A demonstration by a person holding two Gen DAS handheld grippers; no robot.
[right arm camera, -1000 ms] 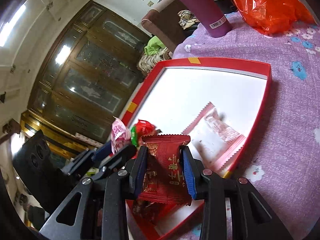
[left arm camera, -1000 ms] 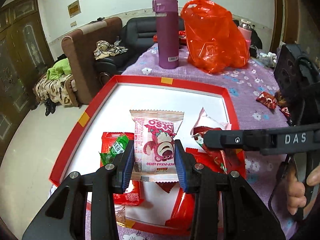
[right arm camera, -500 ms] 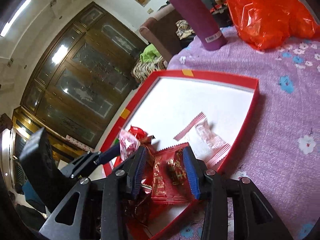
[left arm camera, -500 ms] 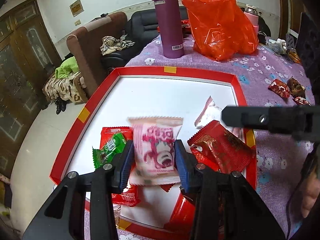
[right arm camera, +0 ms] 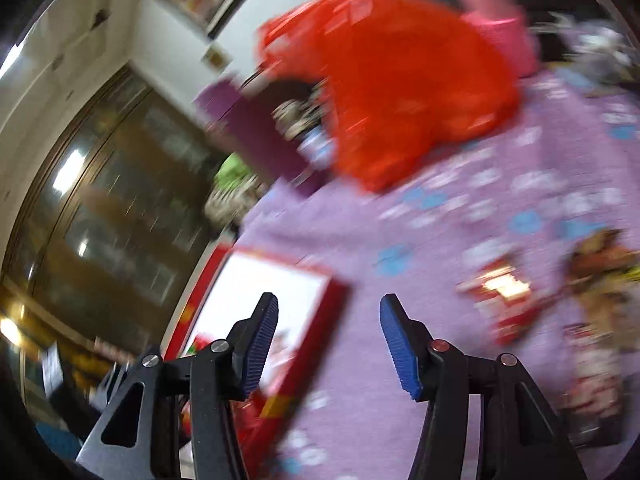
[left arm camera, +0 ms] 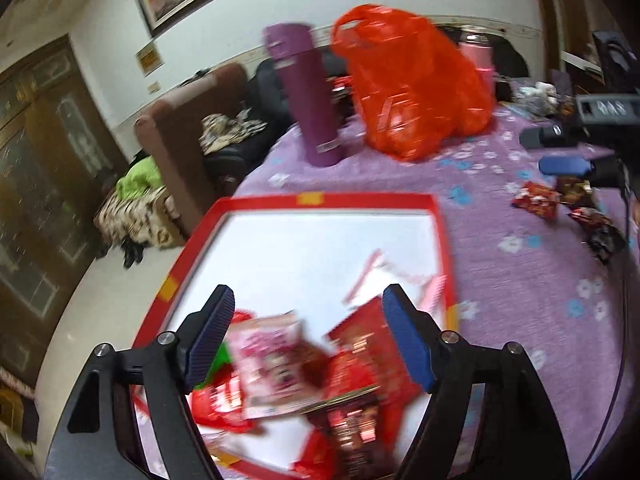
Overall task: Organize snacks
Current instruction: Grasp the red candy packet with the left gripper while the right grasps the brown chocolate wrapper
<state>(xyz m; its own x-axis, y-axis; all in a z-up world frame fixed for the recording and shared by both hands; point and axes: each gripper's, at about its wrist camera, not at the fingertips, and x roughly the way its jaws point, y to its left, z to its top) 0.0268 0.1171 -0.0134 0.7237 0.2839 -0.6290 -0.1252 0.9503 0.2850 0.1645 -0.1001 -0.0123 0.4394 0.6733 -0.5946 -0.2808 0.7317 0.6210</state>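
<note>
Purple floral cloth (left arm camera: 500, 280) covers the table; a sofa and dark wooden cabinets stand beyond it. At the near left lies the red-rimmed tray (left arm camera: 438, 216) with a white floor. A purple flask (left arm camera: 308, 96) and an orange plastic bag (left arm camera: 412, 80) stand at the far side, with one pink bottle (left arm camera: 476, 50) behind the bag.

Left gripper (left arm camera: 308, 340): jaws spread wide, holding nothing, positioned over the near end of the tray. Directly below it lies a pile of wrapped snacks, including a pink packet (left arm camera: 272, 360) and a red packet (left arm camera: 368, 344); motion blur prevents an exact count. One pale packet (left arm camera: 396, 276) lies apart, nearer the tray's right rim.

Right gripper (right arm camera: 328, 340): jaws apart, empty, positioned over bare cloth just right of the tray's rim.

Loose snacks (right arm camera: 504, 292) remaining on the cloth lie to the right of this gripper; at least three are visible, though blurred. Their long axes cannot be determined. The right gripper is the nearer one, so the next pickup probably requires it to travel rightward.
</note>
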